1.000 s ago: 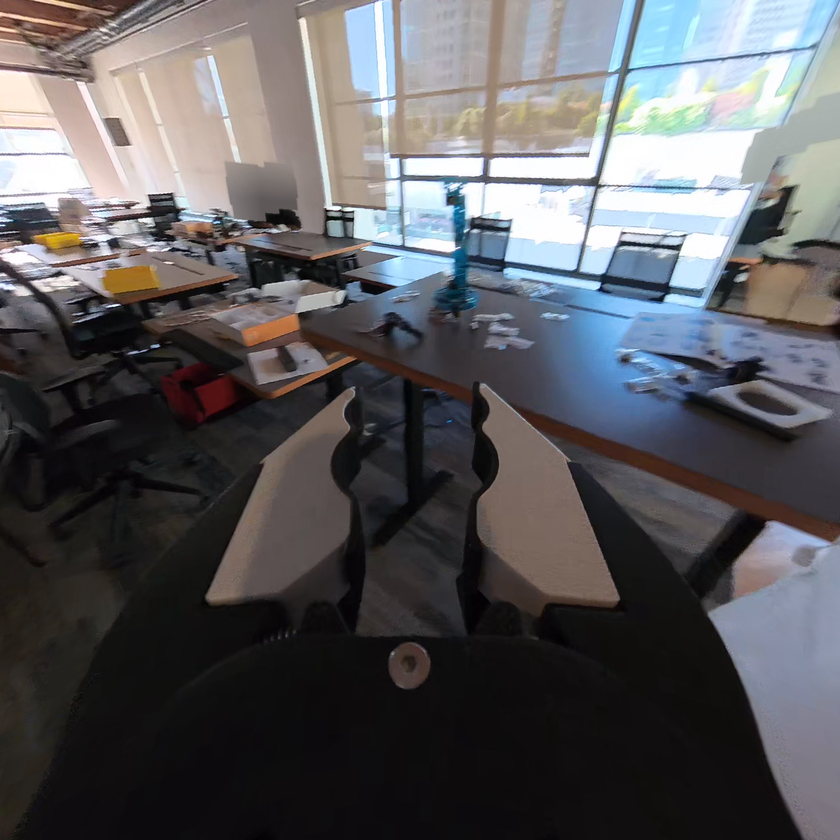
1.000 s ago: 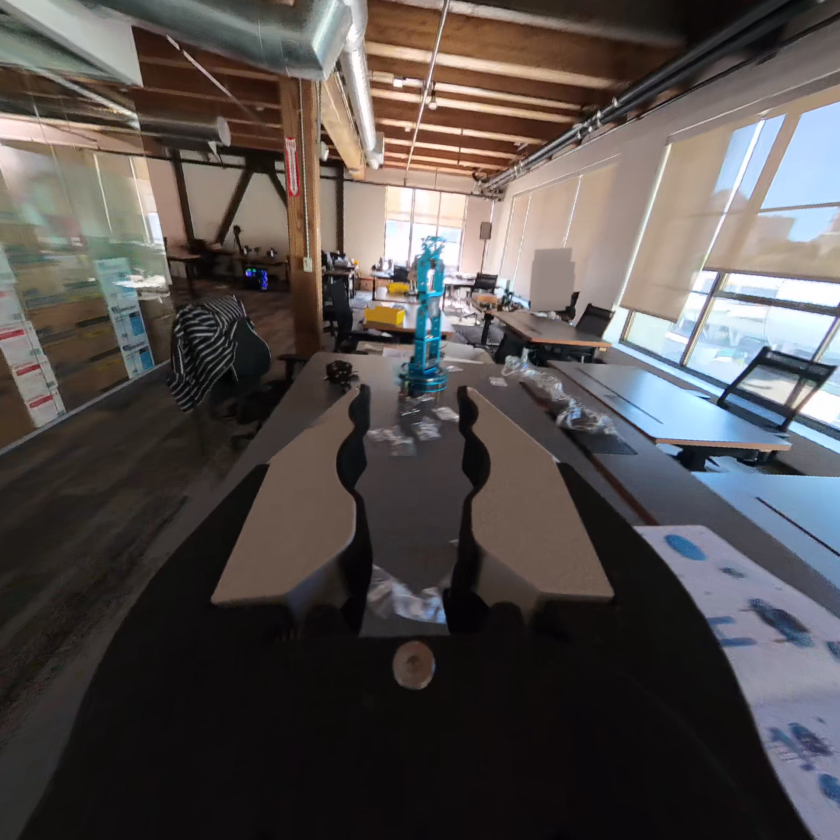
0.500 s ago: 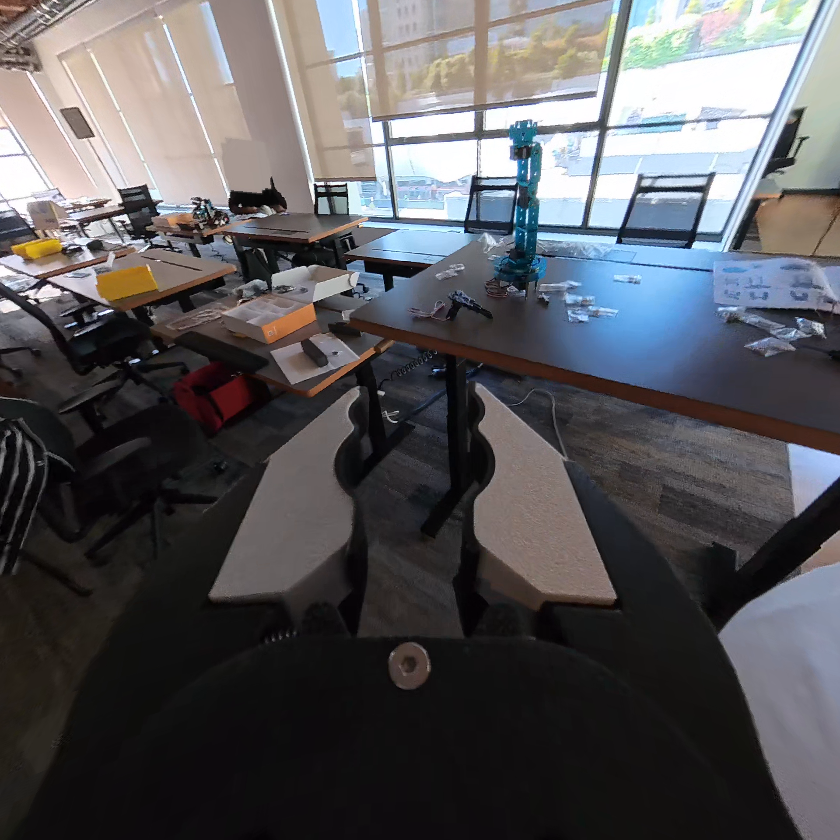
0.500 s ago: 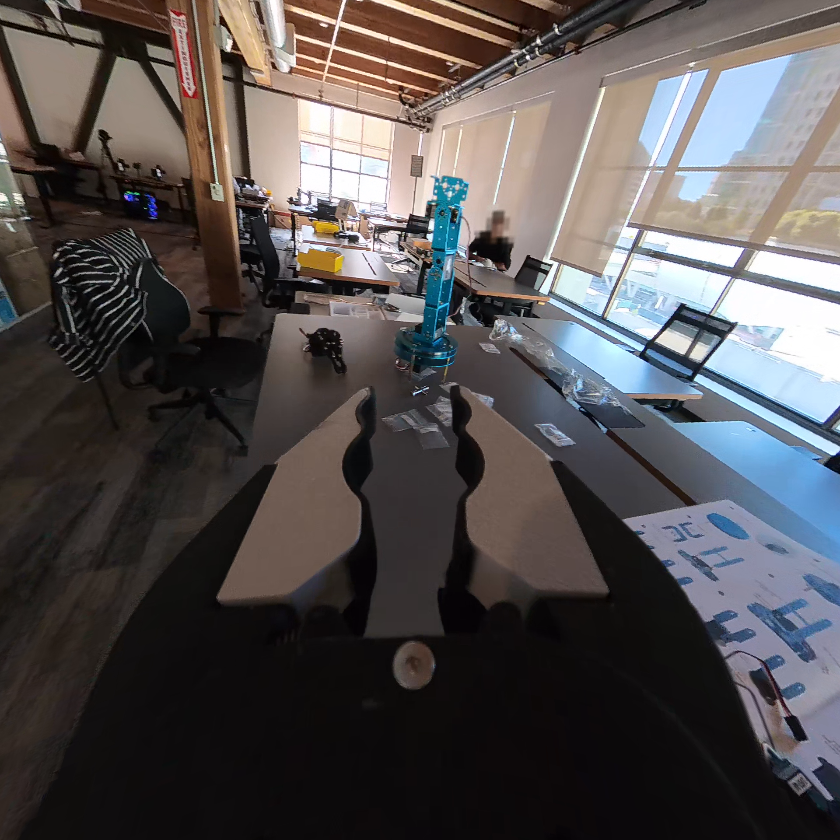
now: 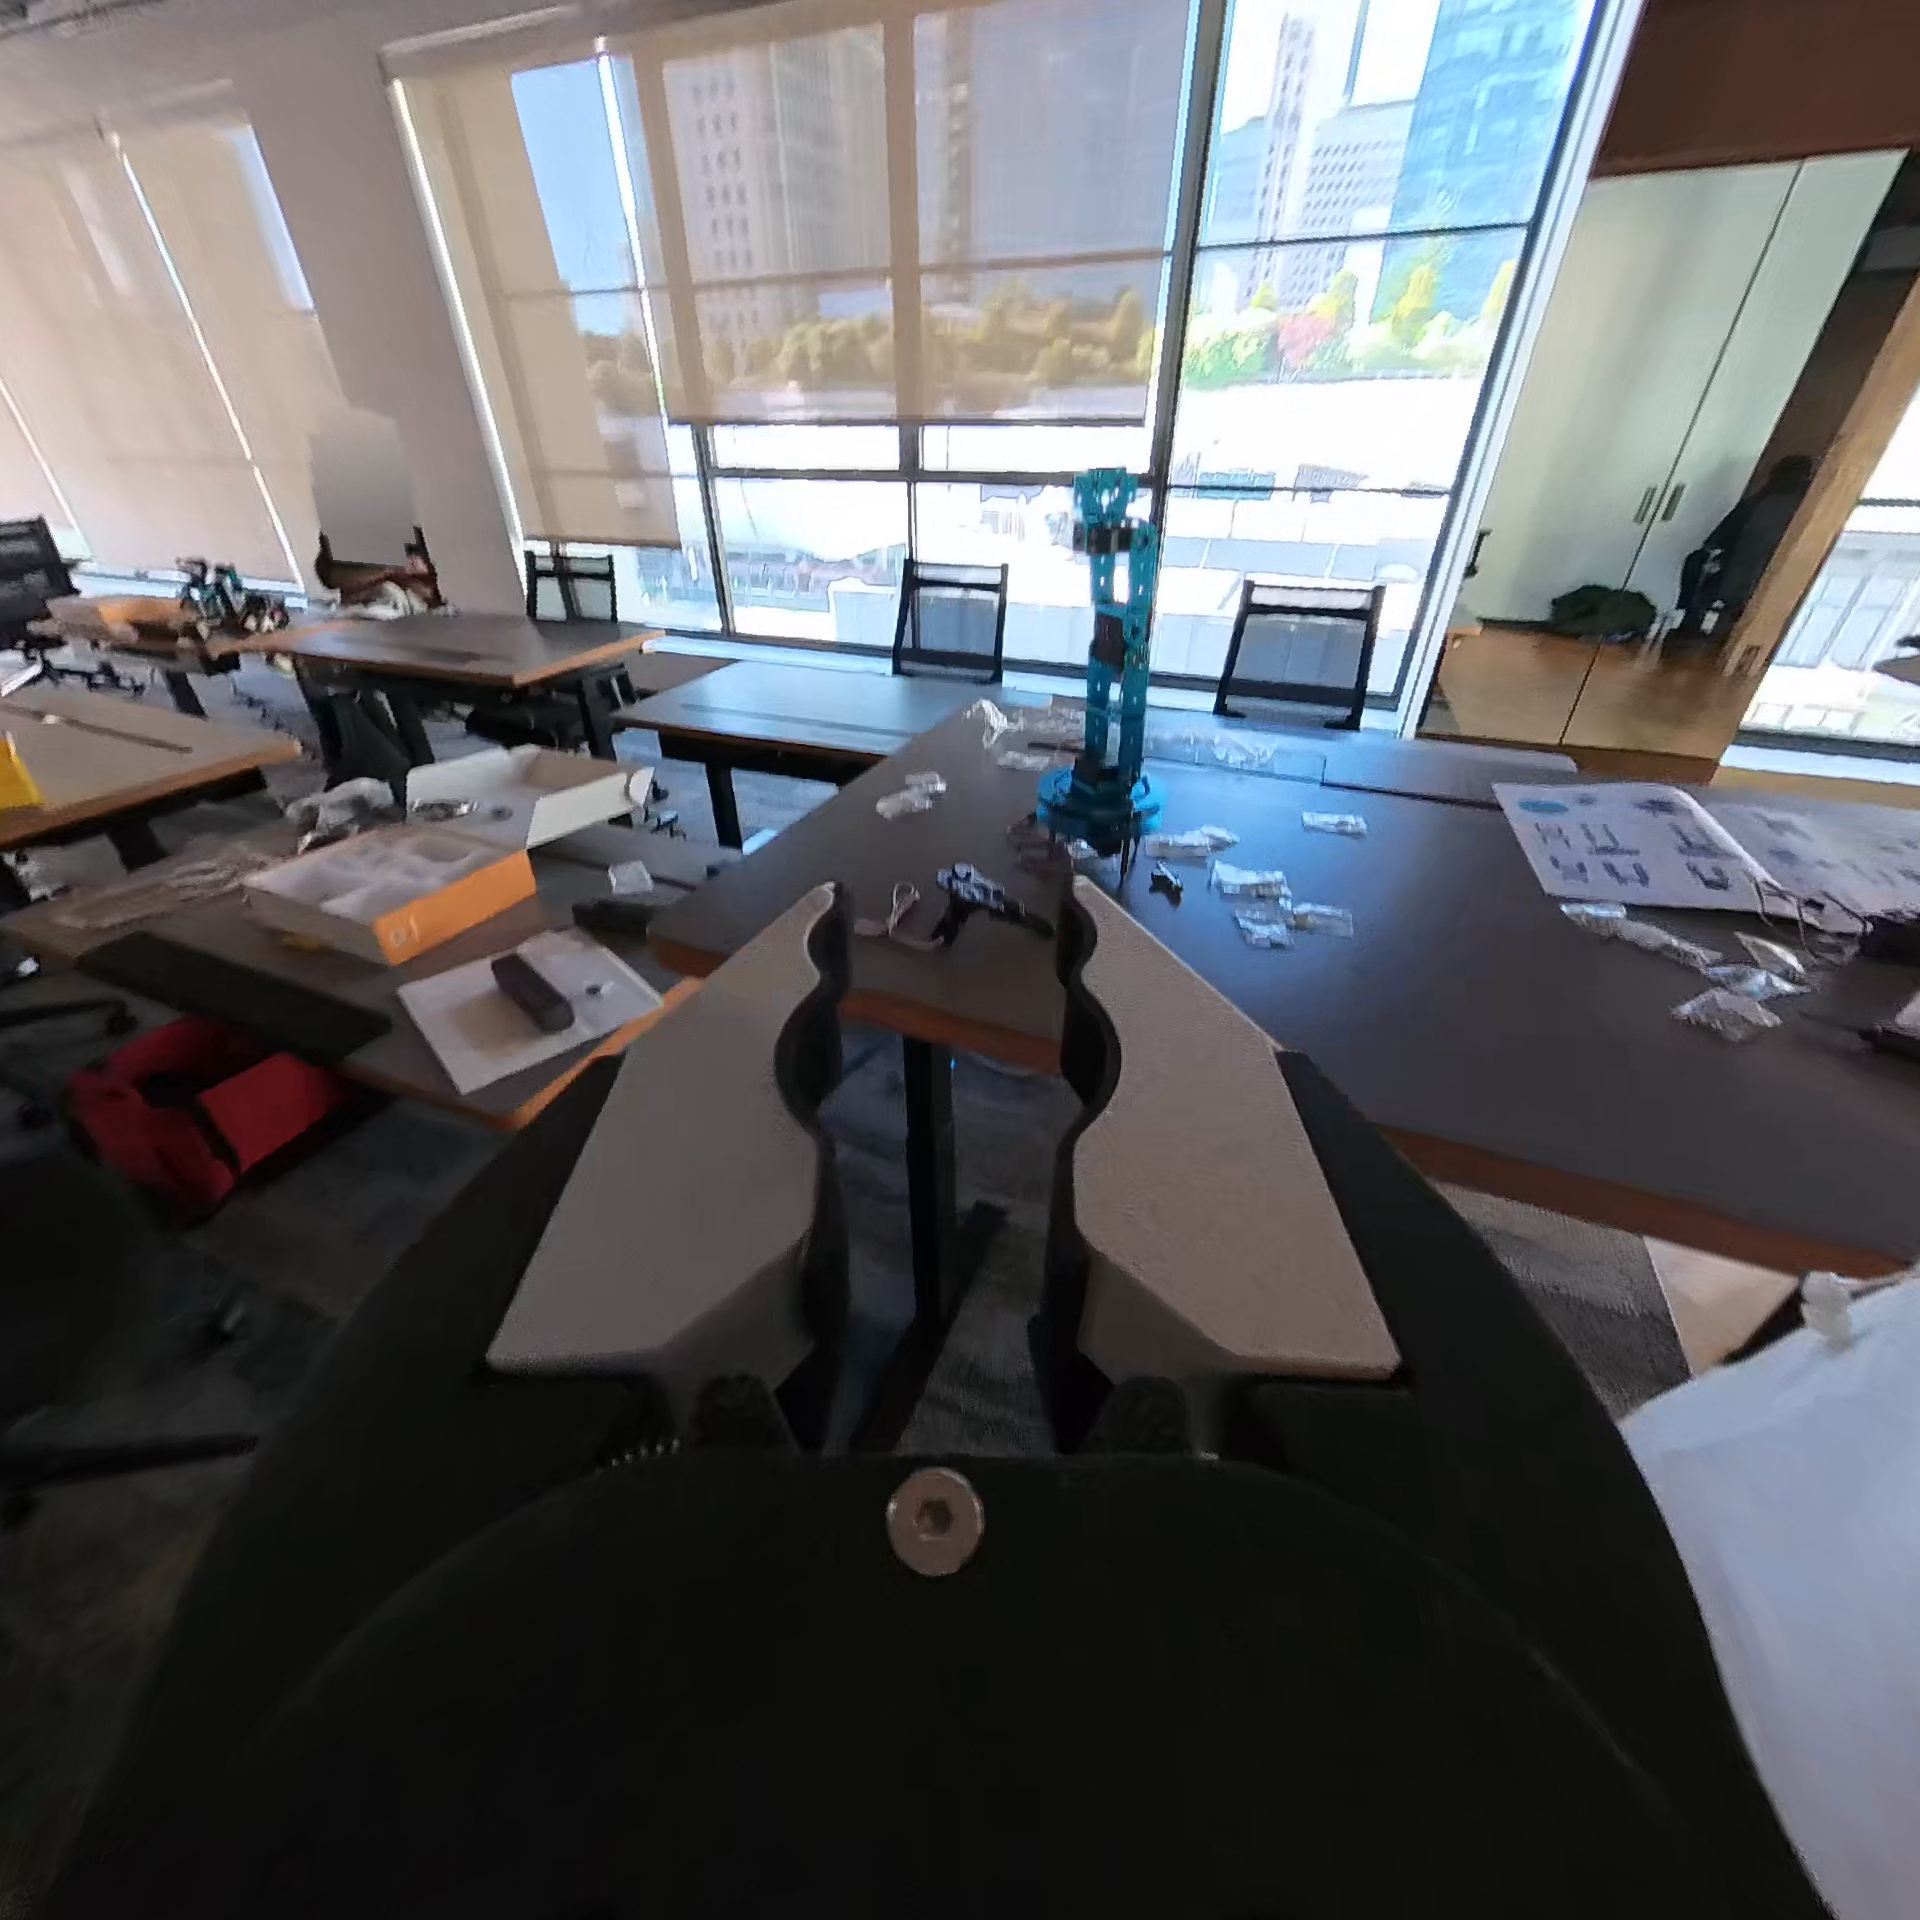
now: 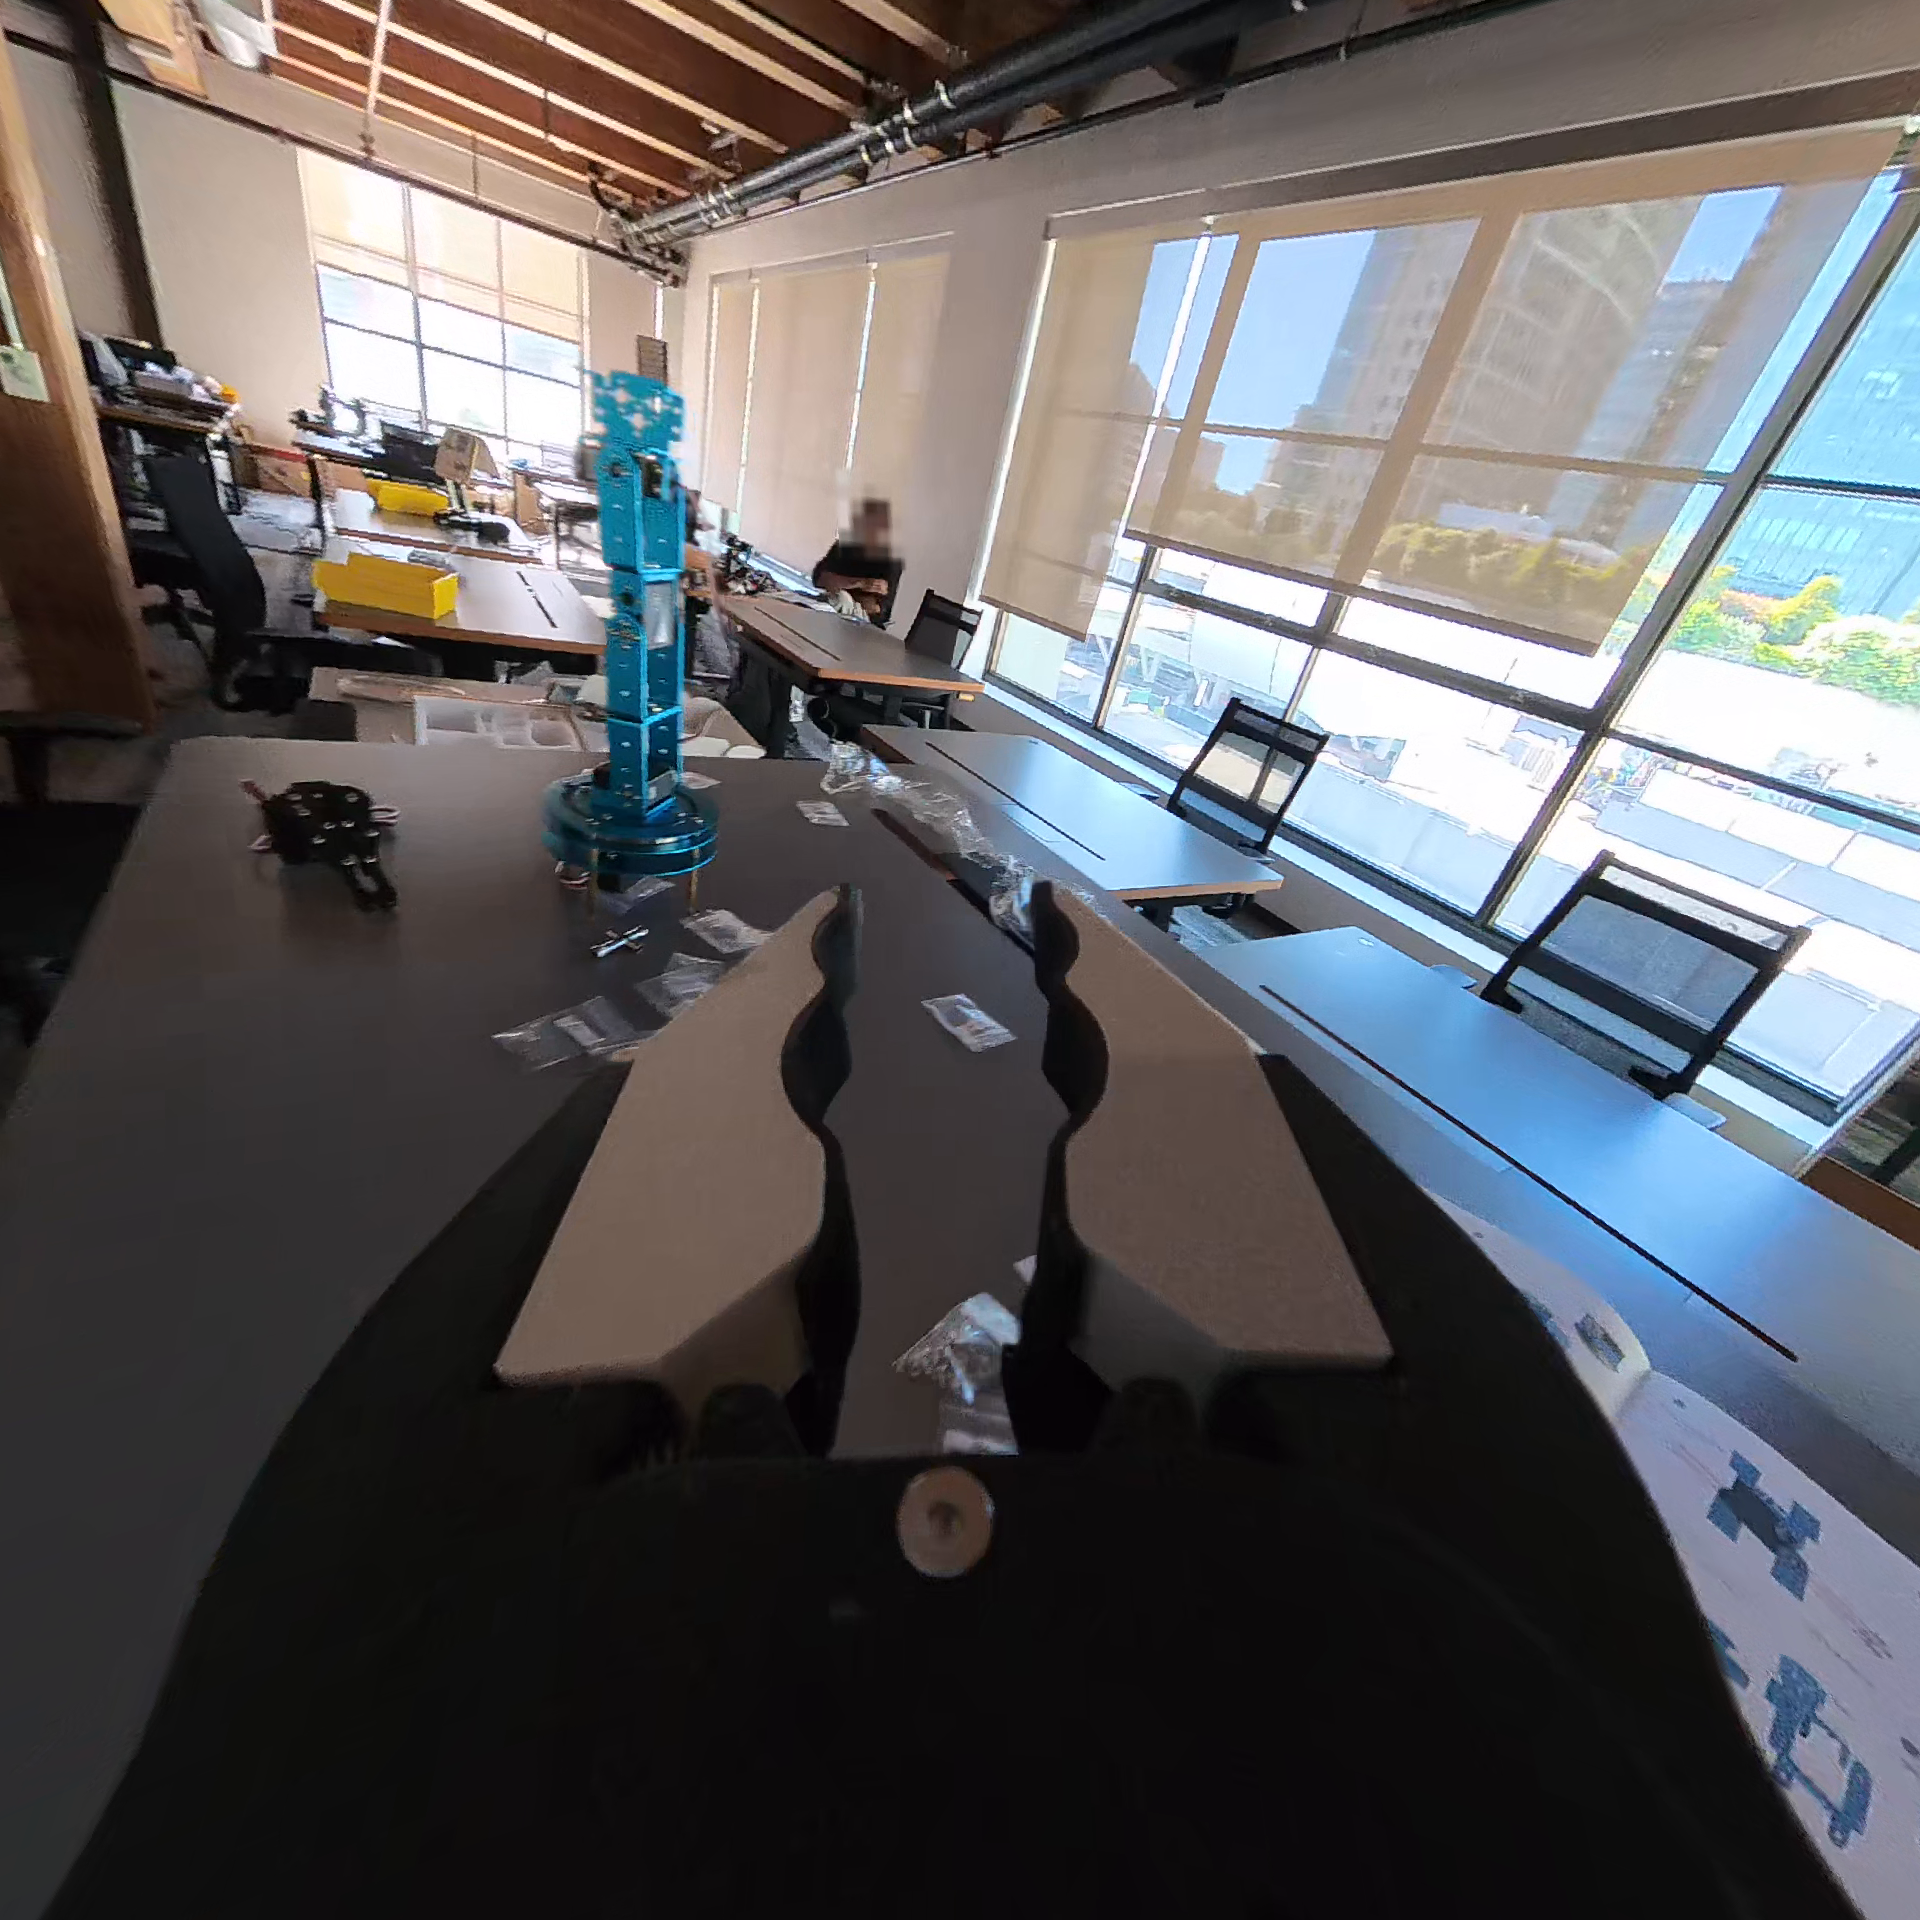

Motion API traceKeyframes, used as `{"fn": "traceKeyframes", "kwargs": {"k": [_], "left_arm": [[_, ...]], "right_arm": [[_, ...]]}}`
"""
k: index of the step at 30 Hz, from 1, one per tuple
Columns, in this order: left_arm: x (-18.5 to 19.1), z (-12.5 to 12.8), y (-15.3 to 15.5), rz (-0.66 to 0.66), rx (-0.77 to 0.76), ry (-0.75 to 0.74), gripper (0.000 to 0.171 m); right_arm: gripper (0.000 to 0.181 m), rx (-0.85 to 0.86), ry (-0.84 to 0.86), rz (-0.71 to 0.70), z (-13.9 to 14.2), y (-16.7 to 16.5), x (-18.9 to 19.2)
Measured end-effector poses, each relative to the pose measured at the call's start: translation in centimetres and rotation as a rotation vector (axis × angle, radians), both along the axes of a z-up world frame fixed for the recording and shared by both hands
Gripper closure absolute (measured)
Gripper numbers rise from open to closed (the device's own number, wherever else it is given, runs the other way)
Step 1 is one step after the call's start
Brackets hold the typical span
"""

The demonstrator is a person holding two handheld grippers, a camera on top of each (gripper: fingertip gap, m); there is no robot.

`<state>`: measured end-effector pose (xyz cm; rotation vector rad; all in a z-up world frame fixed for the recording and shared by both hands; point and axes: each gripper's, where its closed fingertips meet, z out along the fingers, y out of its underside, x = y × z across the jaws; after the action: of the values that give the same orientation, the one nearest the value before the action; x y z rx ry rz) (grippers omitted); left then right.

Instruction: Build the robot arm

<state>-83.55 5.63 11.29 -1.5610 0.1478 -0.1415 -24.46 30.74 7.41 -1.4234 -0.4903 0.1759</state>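
A blue metal robot-arm tower (image 5: 1110,665) stands upright on a dark table (image 5: 1455,1039); it also shows in the right wrist view (image 6: 639,644). A black claw part with wires (image 5: 971,896) lies near the table corner, and shows in the right wrist view (image 6: 324,831) too. My left gripper (image 5: 951,904) is open and empty, held in the air off the table's corner. My right gripper (image 6: 943,909) is open and empty, low over the table (image 6: 208,1091). Small clear parts bags (image 6: 961,1340) lie under and ahead of it.
A printed instruction sheet (image 5: 1631,852) lies on the table's right, also at the right wrist view's edge (image 6: 1787,1621). A lower table holds an orange-sided box (image 5: 390,894) and paper. A red bag (image 5: 197,1112) sits on the floor. A person (image 6: 857,571) sits far off. About 65 cm separates my left fingertips from my right.
The left wrist view has risen and swung so the table corner lies between the fingers. The right gripper has turned right; the blue tower now sits to its left. Both jaws stay open.
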Motion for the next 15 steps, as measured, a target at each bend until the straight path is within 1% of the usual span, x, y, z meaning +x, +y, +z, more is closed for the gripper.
{"fn": "traceKeyframes", "kwargs": {"k": [2, 5, 9, 12, 15], "left_arm": [[-0.1, 0.0, 2.4, -0.020, 0.014, -0.014, 0.136], [-0.1, -0.8, 5.9, -0.075, -0.039, -0.039, 0.136], [-0.7, -1.1, 9.7, -0.100, -0.046, -0.004, 0.136], [-1.2, -1.5, 12.6, -0.152, -0.081, -0.010, 0.136], [-1.8, -1.3, 15.4, -0.199, -0.078, 0.005, 0.136]], "right_arm": [[0.149, -0.010, 0.009, -0.021, -0.3, 1.3, 0.3], [0.150, -0.031, 0.001, -0.037, -0.9, 2.5, 0.3], [0.151, -0.039, -0.018, -0.114, -1.6, 3.7, 1.6], [0.153, -0.053, 0.029, -0.133, -1.9, 3.9, 1.6], [0.153, -0.075, 0.002, -0.174, -2.5, 3.5, 1.4]]}}
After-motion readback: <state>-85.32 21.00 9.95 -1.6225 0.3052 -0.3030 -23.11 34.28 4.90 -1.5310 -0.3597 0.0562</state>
